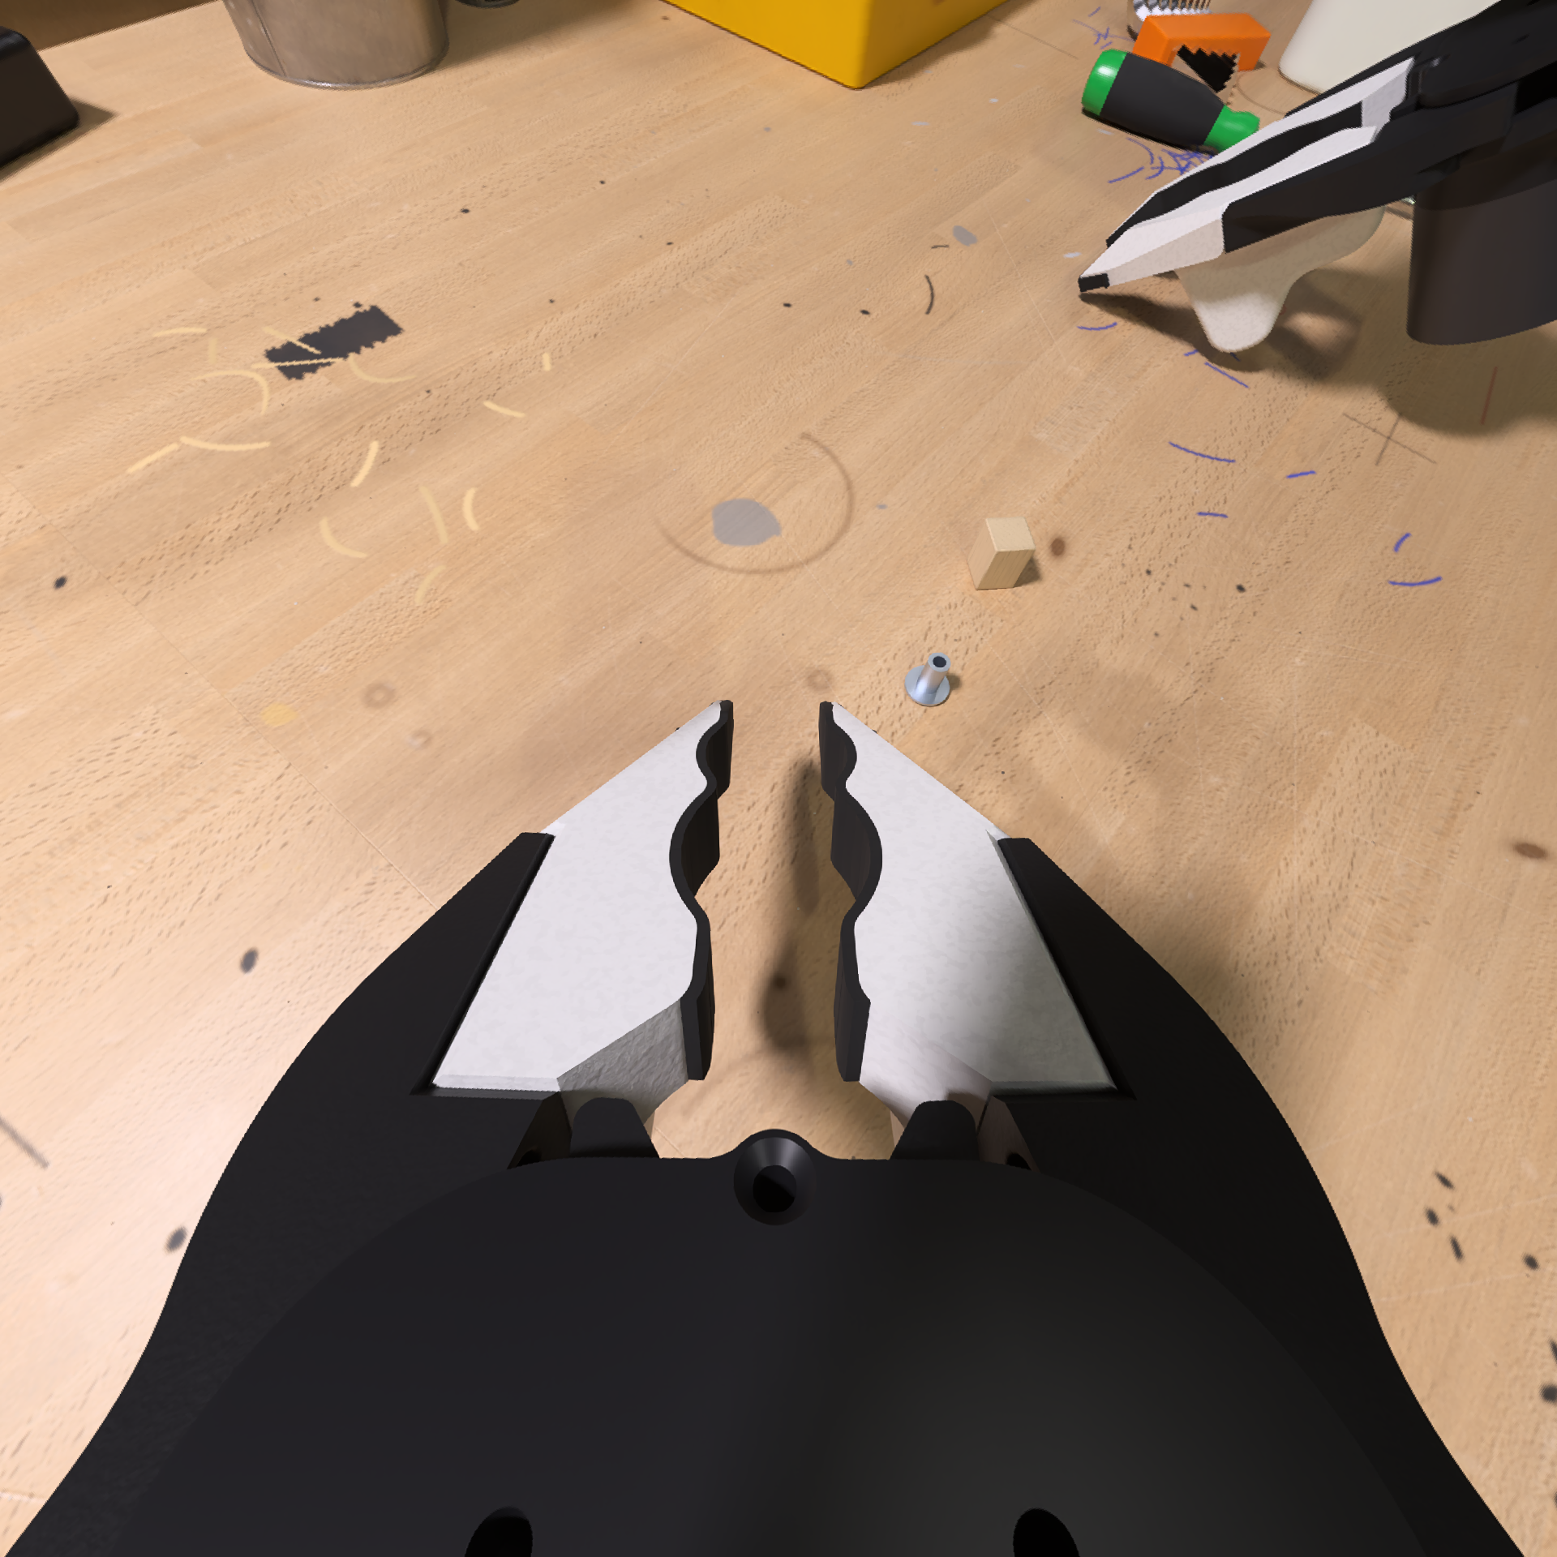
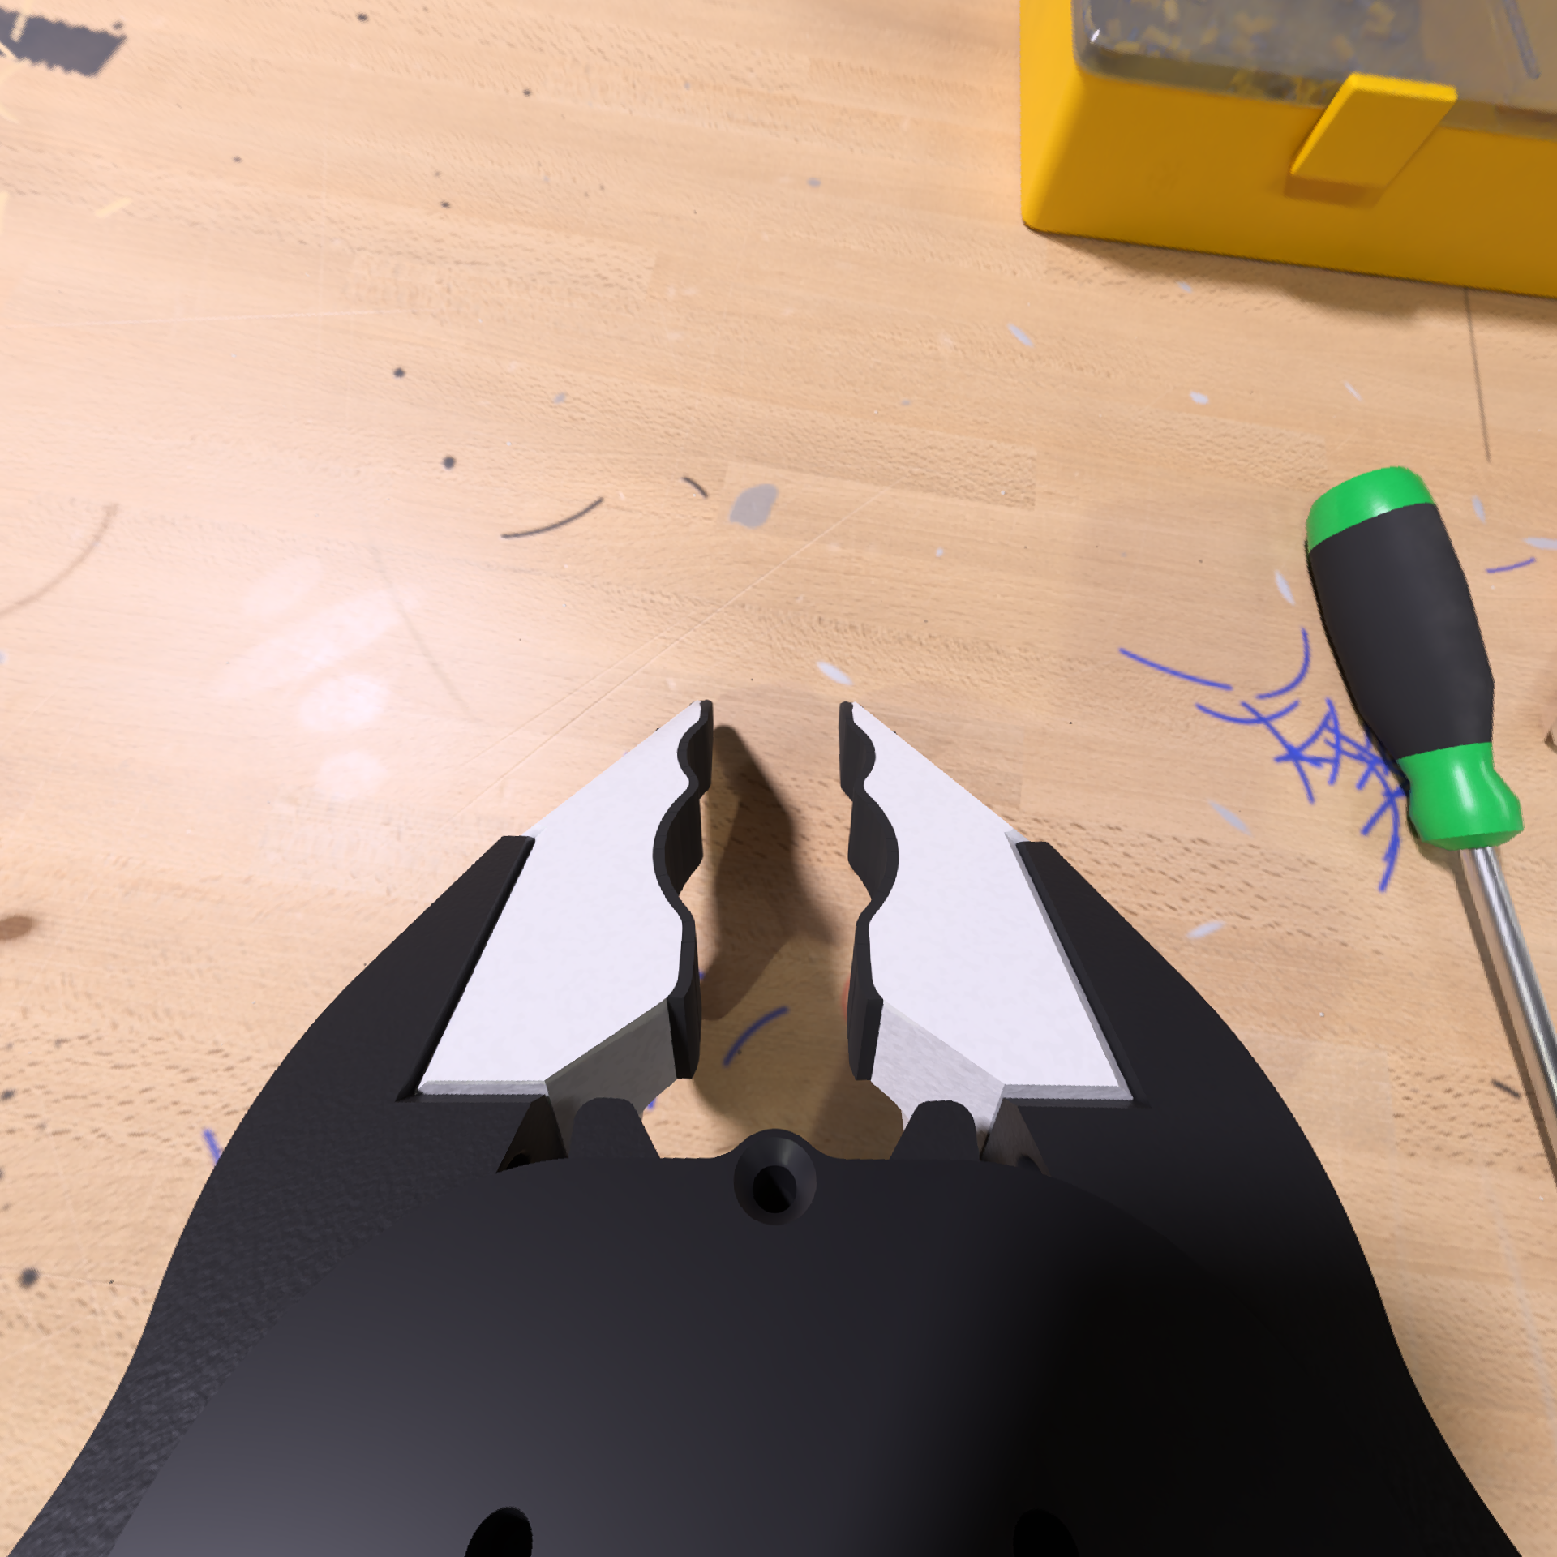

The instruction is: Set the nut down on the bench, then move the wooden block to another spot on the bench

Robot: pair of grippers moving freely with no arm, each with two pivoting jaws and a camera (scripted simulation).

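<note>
Only L wrist view shows nut [image 1: 928, 679] and wooden block [image 1: 1000, 553] lying apart on counter [image 1: 522, 211]. Left gripper [image 1: 776, 706] and right gripper [image 2: 775, 704]: jaws apart, empty. Screwdriver [image 2: 1409, 653] right.

A workshop: scuffed wooden bench [image 1: 590, 211], screwdriver [image 2: 1415, 666], parts box [image 2: 1179, 168].

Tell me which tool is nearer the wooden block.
Left. The left tool has its tips just short of the wooden block, which lies ahead and to their right beyond the nut. The right tool hovers farther away, near the screwdriver.
</note>
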